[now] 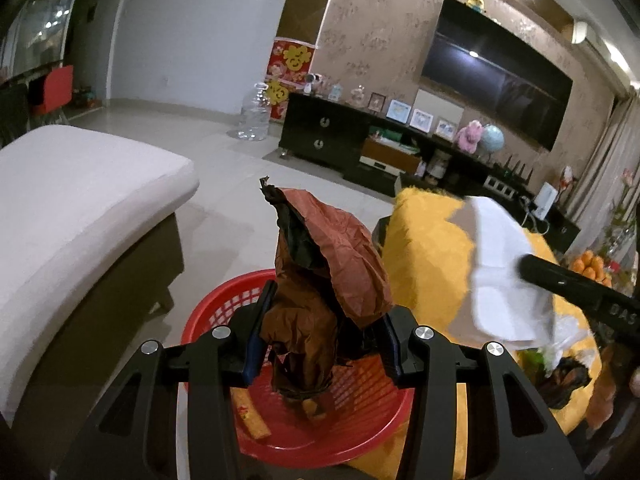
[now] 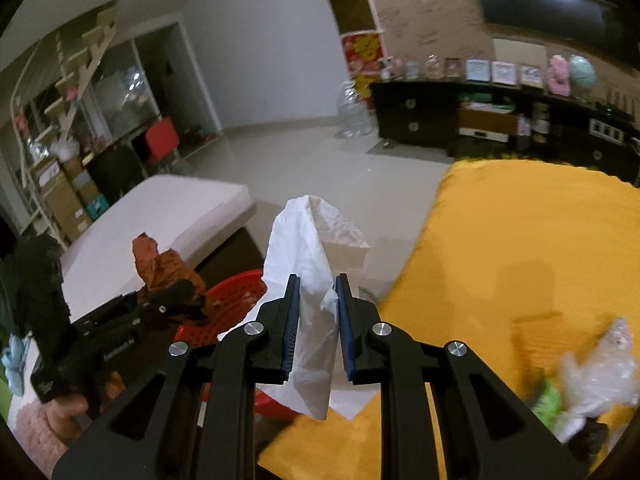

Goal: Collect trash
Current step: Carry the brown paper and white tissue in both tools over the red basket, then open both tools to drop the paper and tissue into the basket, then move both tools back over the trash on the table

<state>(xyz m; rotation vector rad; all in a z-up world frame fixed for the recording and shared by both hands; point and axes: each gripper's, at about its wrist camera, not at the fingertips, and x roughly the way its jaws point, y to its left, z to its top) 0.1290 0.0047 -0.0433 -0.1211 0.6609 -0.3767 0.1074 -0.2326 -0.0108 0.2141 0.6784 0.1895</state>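
Observation:
My left gripper point(image 1: 324, 320) is shut on a crumpled brown paper point(image 1: 320, 288) and holds it over the red basket point(image 1: 208, 312). An orange wrapper point(image 1: 250, 416) lies in the basket. My right gripper point(image 2: 318, 300) is shut on a white tissue point(image 2: 304, 248) and holds it above the yellow table edge, beside the basket point(image 2: 236, 292). The tissue also shows in the left wrist view point(image 1: 500, 264). The left gripper with the brown paper point(image 2: 160, 268) shows at the left of the right wrist view.
The yellow cloth table point(image 2: 520, 248) carries a clear plastic bag with green scraps point(image 2: 592, 380) and a dark wrapper point(image 1: 568, 380). A white cushioned bench point(image 1: 80, 208) stands left of the basket. A black TV cabinet point(image 1: 360, 140) lines the far wall.

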